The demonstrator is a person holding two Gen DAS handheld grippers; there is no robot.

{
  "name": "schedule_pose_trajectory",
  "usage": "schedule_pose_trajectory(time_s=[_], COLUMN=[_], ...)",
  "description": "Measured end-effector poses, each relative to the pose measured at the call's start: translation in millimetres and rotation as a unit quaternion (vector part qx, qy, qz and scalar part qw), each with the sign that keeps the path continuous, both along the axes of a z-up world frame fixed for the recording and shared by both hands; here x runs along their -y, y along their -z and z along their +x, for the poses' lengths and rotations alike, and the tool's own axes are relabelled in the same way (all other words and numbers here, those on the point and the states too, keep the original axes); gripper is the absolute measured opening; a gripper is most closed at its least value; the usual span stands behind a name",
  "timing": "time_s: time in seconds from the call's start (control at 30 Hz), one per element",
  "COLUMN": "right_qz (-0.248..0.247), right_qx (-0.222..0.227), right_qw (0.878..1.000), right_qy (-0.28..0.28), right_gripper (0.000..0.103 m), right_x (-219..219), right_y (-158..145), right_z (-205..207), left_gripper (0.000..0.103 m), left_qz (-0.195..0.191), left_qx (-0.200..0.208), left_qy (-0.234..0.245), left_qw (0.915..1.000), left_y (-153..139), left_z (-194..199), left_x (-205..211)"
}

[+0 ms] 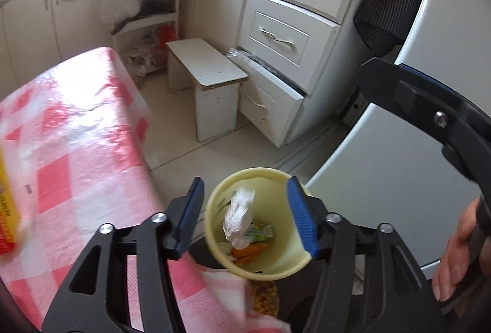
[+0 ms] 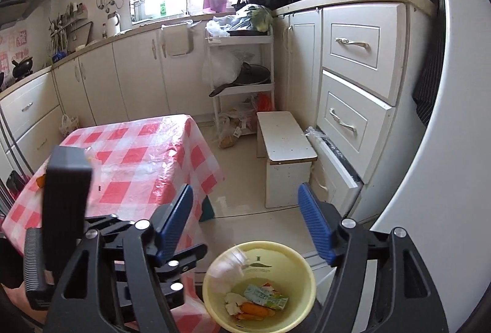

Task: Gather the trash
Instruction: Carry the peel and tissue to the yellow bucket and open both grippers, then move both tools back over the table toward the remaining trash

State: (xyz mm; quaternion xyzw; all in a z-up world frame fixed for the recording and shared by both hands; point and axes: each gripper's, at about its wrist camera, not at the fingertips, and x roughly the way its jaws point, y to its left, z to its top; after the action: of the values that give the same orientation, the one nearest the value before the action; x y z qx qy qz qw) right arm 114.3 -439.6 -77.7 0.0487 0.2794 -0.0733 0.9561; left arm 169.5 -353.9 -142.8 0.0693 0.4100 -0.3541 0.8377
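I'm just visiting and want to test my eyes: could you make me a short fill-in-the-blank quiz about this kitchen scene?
1. The trash lies inside a pale ____ bin.
2. The table wears a cloth checked in white and ____.
3. A crumpled white ____ is dropping into the bin.
4. The left gripper's jaws stand ____, pressing on nothing.

Missing words: yellow; red; tissue; open
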Motion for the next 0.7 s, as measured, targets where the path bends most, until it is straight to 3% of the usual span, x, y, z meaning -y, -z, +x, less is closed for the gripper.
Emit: schedule_pose_trajectory(time_s=[0.33,0.7], right_qz=[-0.045,-0.109], right_qx=[0.008,0.036], right_qw=[0.998,0.984], right_qy=[-0.051,-0.133], right_gripper=[0.084,0.089], right_x=[-43,-117], right_y=[-6,-14], right_z=[8,22], left_gripper=[0.082,0.086], left_qz=[0.037,0.050], left_qx=[0.080,0.100], left_qy=[-0.079,-0.162], left_qw=[0.9930,0.9805], left_y=[-38,-58], left_z=[-25,-31], left_x=[-89,-185])
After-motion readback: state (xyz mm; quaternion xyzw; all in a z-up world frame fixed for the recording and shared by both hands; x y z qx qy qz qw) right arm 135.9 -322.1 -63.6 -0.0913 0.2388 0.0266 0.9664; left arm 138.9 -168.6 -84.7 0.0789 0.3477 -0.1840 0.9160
